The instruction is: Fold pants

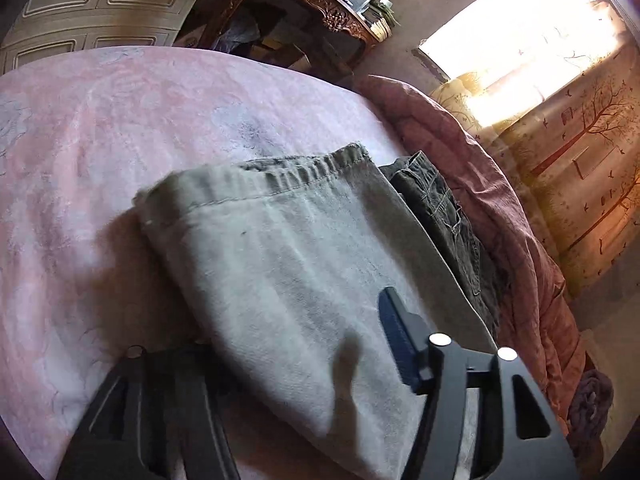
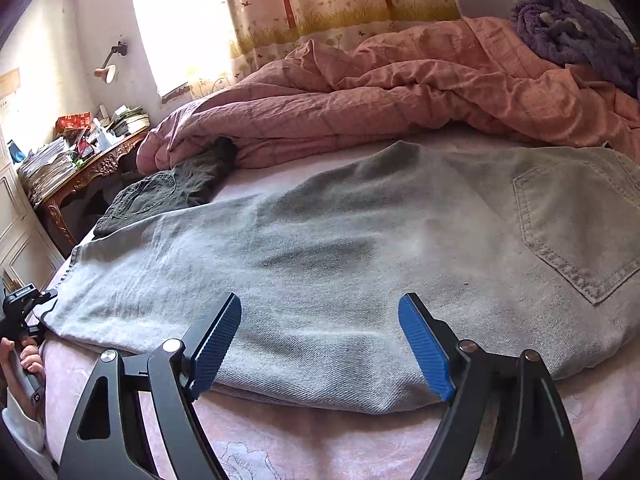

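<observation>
Light grey jeans [image 2: 360, 240] lie flat across the pink bed sheet [image 2: 300, 440], back pocket [image 2: 576, 232] at the right, hem at the left. My right gripper [image 2: 320, 344] stands open over their near folded edge, blue pads [image 2: 216, 344] apart, touching nothing. In the left wrist view the leg end [image 1: 280, 240] with its hem [image 1: 296, 176] runs between the fingers of my left gripper [image 1: 288, 320]. One blue pad [image 1: 394, 320] rests above the cloth; the other finger is hidden under it. The jaws stand wide apart. A hand [image 2: 24, 356] holds that gripper at the hem.
A folded dark grey garment [image 1: 440, 216] lies beside the jeans against a bunched pink quilt [image 2: 360, 100]. A purple blanket [image 2: 572, 28] sits at the far right of the bed. A carved wooden desk [image 2: 88, 168] piled with papers stands past the bed's edge, beside a bright window.
</observation>
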A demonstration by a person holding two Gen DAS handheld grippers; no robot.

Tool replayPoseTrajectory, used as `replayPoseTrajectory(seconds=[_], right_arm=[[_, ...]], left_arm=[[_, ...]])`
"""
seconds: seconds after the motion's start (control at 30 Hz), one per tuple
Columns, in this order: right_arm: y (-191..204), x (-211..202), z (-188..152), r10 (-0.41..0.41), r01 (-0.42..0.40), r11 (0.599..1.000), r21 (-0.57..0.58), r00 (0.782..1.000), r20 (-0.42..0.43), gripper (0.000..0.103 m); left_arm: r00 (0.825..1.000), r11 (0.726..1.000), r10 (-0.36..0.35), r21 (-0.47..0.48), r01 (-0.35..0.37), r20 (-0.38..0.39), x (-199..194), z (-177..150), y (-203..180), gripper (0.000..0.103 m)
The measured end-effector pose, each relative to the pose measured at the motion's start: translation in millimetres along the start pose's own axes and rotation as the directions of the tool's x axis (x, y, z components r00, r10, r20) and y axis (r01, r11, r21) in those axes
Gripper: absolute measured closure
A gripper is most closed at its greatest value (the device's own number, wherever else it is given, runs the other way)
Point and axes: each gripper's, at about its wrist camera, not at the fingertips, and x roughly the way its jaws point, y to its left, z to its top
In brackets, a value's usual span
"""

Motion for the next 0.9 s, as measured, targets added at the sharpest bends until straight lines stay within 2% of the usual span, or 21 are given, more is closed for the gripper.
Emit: replayPoseTrajectory(seconds=[0.07,0.13,0.17,0.23,0.27,0.33,0.53,0.67,0.77,0.9], right_arm=[[-1,0,0,0.004,-0.004,1.0,0.007,1.0,-0.003,0.021],[-2,1,0,0.009,-0.009,1.0,0.013,1.0,-0.005,0.021],[-3,2,0,0.011,-0.011,1.0,0.016,1.0,-0.007,0.021],[-3,4,-1,0.013,-0.013,1.0,0.02,1.0,-0.012,0.021],[-3,5,0,0.014,-0.013,1.0,0.022,1.0,-0.015,0.021],[-3,5,-1,0.012,-0.012,1.0,0.026,1.0,-0.016,0.021],[-4,5,0,0.004,-0.004,1.0,0.023,1.0,-0.009,0.021],[-4,5,0,0.001,-0.001,1.0,0.018,1.0,-0.013,0.021],[-3,5,0,-0.004,0.004,1.0,0.019,1.0,-0.014,0.021],[-6,4,1,0.003,-0.002,0.999,0.032,1.0,-0.011,0.021]], left_arm=[[0.999,0.997,0.04,0.06,-0.039,-0.001,5,2,-10,0.036],[0.997,0.993,0.075,0.086,-0.077,0.019,7,1,-14,0.049],[0.996,0.992,0.088,0.089,-0.09,0.024,7,1,-14,0.059],[0.997,0.992,0.08,0.093,-0.081,0.017,8,3,-12,0.07],[0.997,0.991,0.079,0.105,-0.08,0.01,9,3,-13,0.081],[0.996,0.982,0.083,0.169,-0.08,-0.011,12,2,-19,0.09],[0.993,0.95,0.067,0.299,-0.093,0.097,-11,-6,-43,0.092],[0.976,0.888,0.038,0.441,-0.131,0.215,-32,-20,-78,0.092],[0.971,0.856,-0.048,0.511,-0.08,0.233,-49,-30,-107,0.092],[0.971,0.81,-0.154,0.586,0.018,0.183,-67,-46,-153,0.092]])
